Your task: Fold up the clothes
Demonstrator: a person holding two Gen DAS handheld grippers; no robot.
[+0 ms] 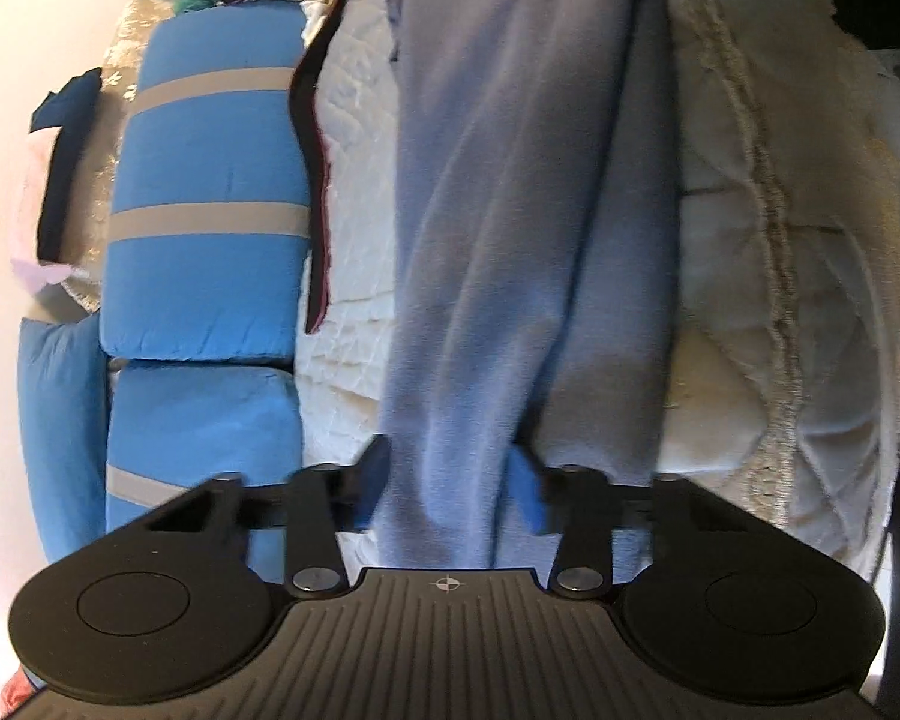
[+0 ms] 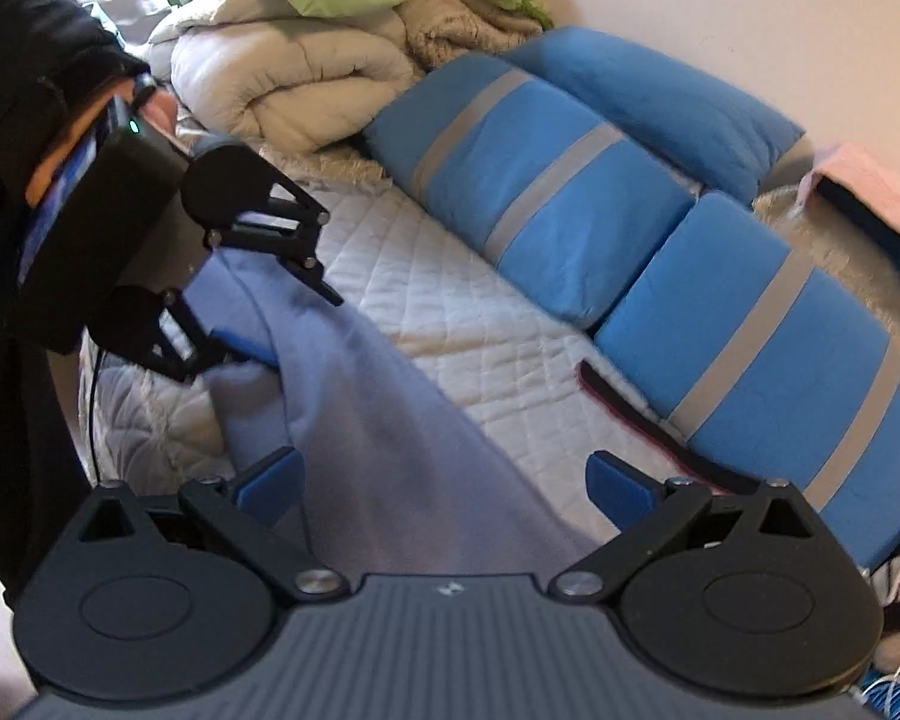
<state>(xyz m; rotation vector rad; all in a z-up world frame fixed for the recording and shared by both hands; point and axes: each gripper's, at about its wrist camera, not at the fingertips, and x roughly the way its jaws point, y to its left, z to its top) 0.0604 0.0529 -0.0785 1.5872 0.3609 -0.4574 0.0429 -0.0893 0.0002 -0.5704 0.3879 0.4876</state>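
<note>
A lavender garment [image 1: 510, 240] lies stretched in long folds across the white quilted bed [image 1: 354, 180]. My left gripper [image 1: 450, 480] is shut on the garment's near end, with the cloth bunched between its blue pads. In the right wrist view the same left gripper [image 2: 288, 327] pinches the garment [image 2: 390, 450] at the upper left, held by a hand in a black sleeve [image 2: 18, 60]. My right gripper [image 2: 444, 480] stands open low over the garment. The cloth passes between its spread fingers, and the pads do not press on it.
Blue pillows with grey stripes [image 2: 546, 204] line the wall side of the bed [image 2: 450, 312]. A dark strap with a maroon edge [image 2: 630, 414] lies beside them. Rolled cream and green blankets [image 2: 282, 84] are piled at the far end.
</note>
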